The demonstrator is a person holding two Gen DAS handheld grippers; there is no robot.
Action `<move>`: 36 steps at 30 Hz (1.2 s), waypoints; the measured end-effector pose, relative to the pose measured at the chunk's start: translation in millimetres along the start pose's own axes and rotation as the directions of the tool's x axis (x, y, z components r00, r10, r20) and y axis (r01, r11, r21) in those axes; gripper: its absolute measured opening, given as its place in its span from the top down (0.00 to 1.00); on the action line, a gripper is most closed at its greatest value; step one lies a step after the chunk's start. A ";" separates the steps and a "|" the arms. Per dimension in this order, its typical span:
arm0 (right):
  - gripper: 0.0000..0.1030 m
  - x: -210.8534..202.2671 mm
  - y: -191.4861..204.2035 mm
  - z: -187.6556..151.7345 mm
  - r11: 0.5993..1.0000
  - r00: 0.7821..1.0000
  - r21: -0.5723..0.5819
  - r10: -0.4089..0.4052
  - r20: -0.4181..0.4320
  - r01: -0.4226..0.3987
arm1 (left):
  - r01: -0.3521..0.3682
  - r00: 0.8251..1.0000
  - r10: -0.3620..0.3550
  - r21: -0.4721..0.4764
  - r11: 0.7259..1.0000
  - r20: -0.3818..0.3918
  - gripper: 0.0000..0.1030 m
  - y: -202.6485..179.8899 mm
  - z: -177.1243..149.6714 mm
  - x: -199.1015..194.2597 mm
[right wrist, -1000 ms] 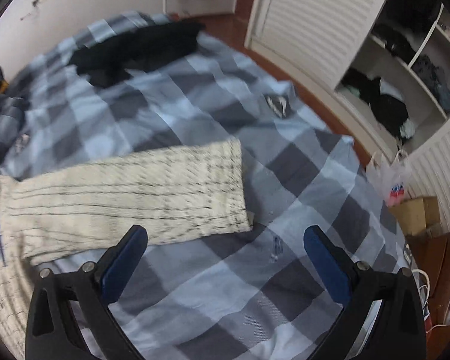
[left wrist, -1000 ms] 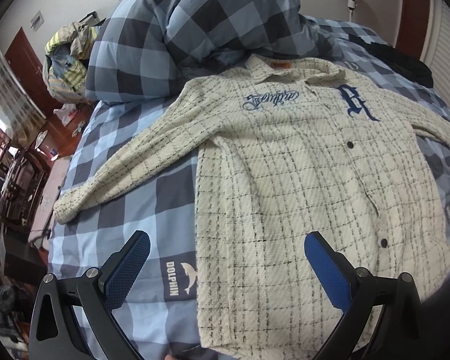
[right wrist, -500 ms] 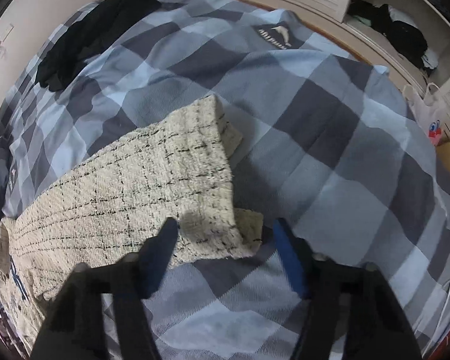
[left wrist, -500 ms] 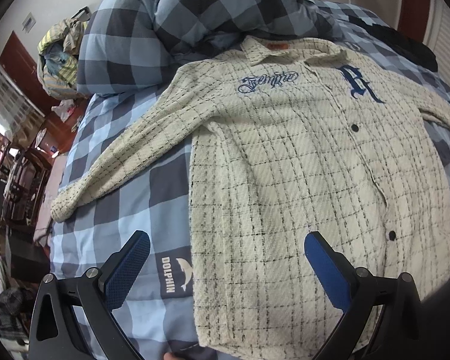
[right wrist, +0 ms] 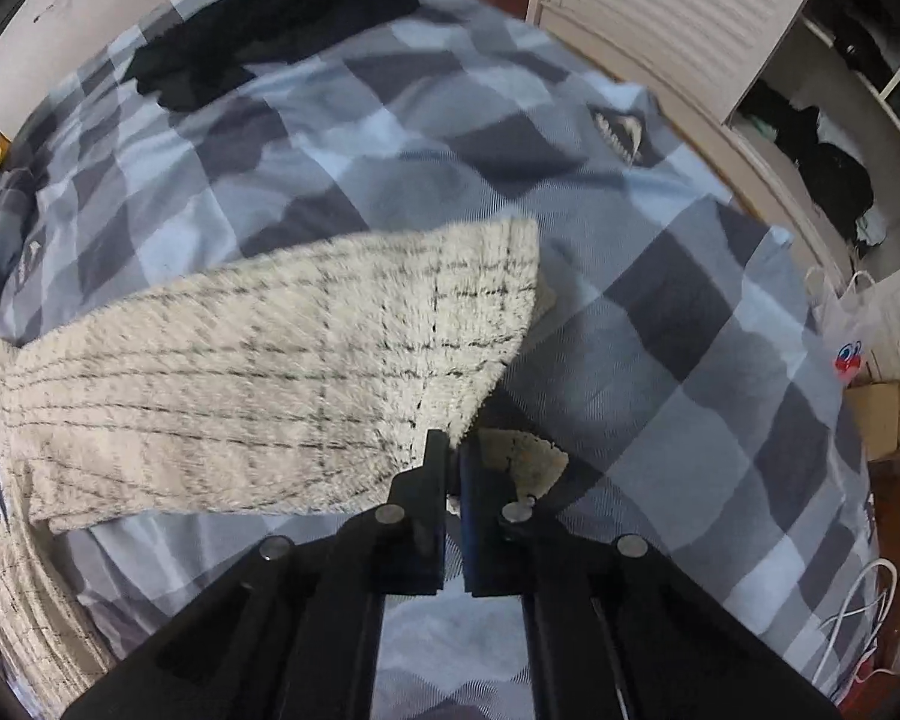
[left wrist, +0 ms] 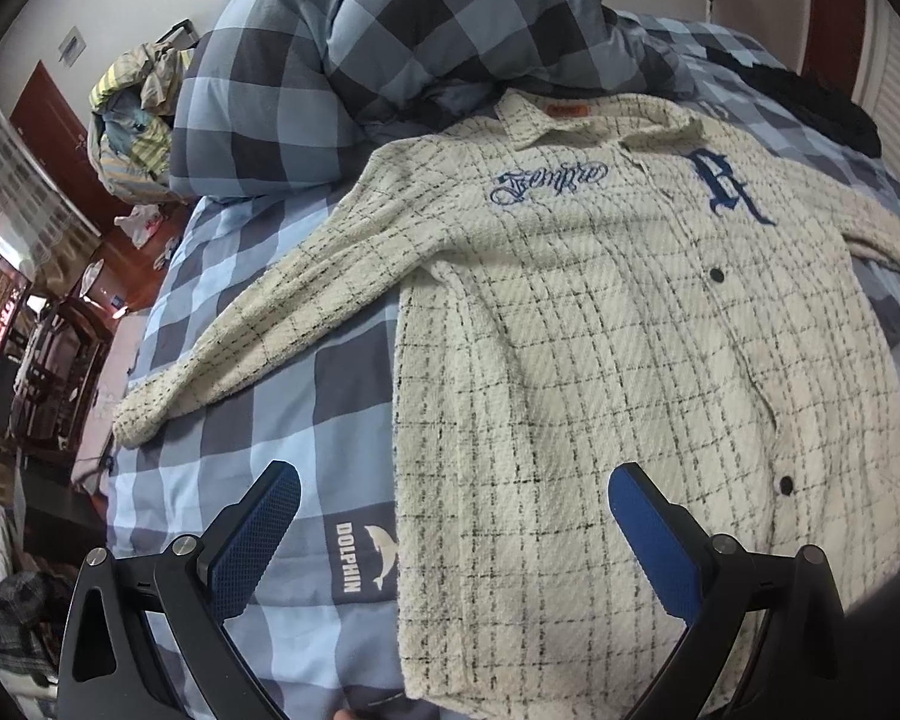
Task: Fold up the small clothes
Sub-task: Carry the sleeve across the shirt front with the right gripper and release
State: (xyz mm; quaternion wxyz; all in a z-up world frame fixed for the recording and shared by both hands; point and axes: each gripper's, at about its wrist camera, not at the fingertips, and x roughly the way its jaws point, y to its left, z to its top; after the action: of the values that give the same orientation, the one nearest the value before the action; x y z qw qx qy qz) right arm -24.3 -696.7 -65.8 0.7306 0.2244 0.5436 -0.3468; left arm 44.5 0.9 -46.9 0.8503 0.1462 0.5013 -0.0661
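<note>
A cream plaid button shirt (left wrist: 600,360) with blue embroidery lies face up on a blue checked bed sheet (left wrist: 258,420), both sleeves spread out. My left gripper (left wrist: 450,510) is open and empty, hovering over the shirt's lower left edge. In the right wrist view my right gripper (right wrist: 453,456) is shut on the cuff of the shirt's sleeve (right wrist: 270,372), which is lifted slightly off the sheet (right wrist: 690,420).
A rolled checked duvet (left wrist: 390,48) lies beyond the collar. A black garment (right wrist: 270,18) lies at the far side of the bed. A louvred wardrobe (right wrist: 690,30) with open shelves stands past the bed edge. A pile of clothes (left wrist: 132,114) and furniture stand at left.
My right gripper moved down onto the sleeve cuff and closed on it, and the sleeve end has lifted. My left gripper drifted slightly and stayed open.
</note>
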 end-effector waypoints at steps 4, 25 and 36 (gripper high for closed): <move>1.00 -46.3 14.1 7.9 0.999 0.996 -0.019 0.046 0.071 -0.045 | 0.005 1.000 -0.005 -0.019 1.000 0.015 0.00 6.5 -0.5 -5.6; 1.00 -218.1 288.9 -2.8 0.899 0.935 -0.408 0.271 0.229 -0.161 | 0.100 0.993 -0.085 -0.224 0.970 0.078 0.00 69.8 -8.1 -25.6; 1.00 -197.0 515.3 -115.5 0.667 0.933 -0.717 0.355 0.063 -0.205 | 0.132 0.988 -0.101 -0.307 0.943 0.116 0.00 96.3 -12.0 -30.9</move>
State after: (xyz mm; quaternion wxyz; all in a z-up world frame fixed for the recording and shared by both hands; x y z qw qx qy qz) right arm 255.7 -224.0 60.4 0.8552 -0.0233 0.5175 -0.0188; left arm 44.3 94.9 -7.8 0.8810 -0.0240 0.4706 -0.0429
